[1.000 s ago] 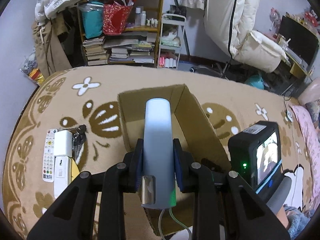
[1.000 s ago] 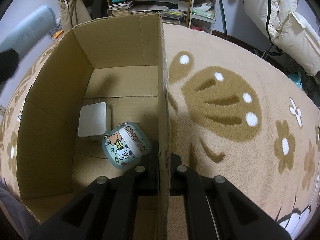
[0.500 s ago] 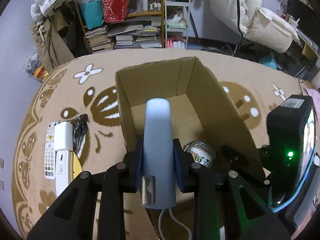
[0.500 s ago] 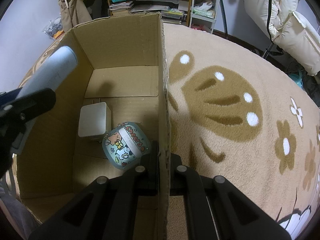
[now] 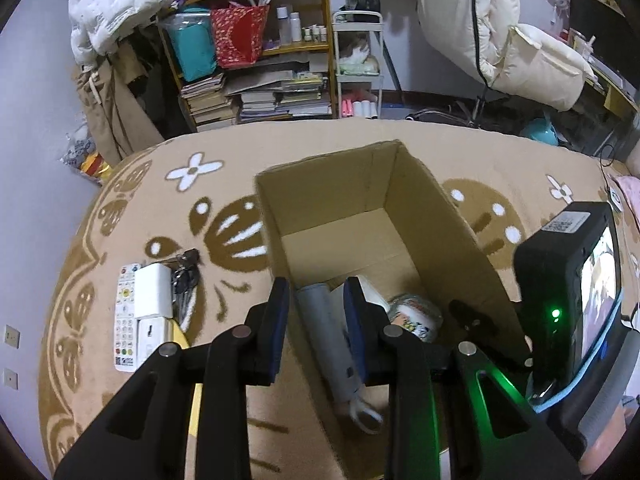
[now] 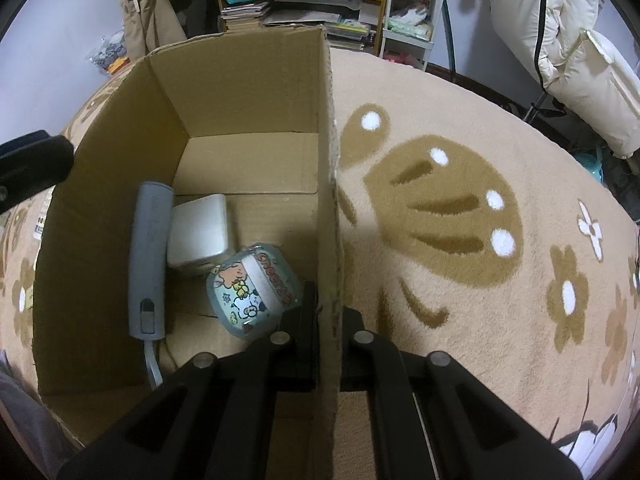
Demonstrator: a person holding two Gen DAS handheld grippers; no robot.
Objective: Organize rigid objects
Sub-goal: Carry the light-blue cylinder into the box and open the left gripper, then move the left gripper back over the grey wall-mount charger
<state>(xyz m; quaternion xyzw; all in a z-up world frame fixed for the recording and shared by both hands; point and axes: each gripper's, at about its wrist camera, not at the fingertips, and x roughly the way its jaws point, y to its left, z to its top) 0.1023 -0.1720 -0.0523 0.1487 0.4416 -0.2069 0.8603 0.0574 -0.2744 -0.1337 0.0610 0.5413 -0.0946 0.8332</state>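
- Cardboard box (image 6: pixel 248 92) stands open on a beige carpet (image 6: pixel 460 152) with brown and white flower patterns.
- Left hand-held gripper (image 5: pixel 318 304) hovers above the box's left wall, its blue-padded fingers (image 5: pixel 280 300) spread wide and holding nothing.
- Grey cylindrical device (image 6: pixel 149 256) lies flat on the box floor along the left inner wall, a white cord trailing from its near end; in the left wrist view it shows between the spread fingers, below them.
- White square box (image 6: pixel 198 236) sits just beside the grey device, touching it or nearly so.
- Round tin with cartoon print (image 6: pixel 252 290) rests near the right wall, against the white square box's near corner.
- Right hand-held gripper (image 6: pixel 330 316) is clamped narrowly on the box's right wall, one finger inside and one outside.
- Outside the box to its left, on the carpet, lie a white remote (image 5: pixel 126 320), a white block (image 5: pixel 153 290) and a bunch of keys (image 5: pixel 185 276), close together.
- Bookshelf (image 5: pixel 256 80) with stacked books stands at the far wall.
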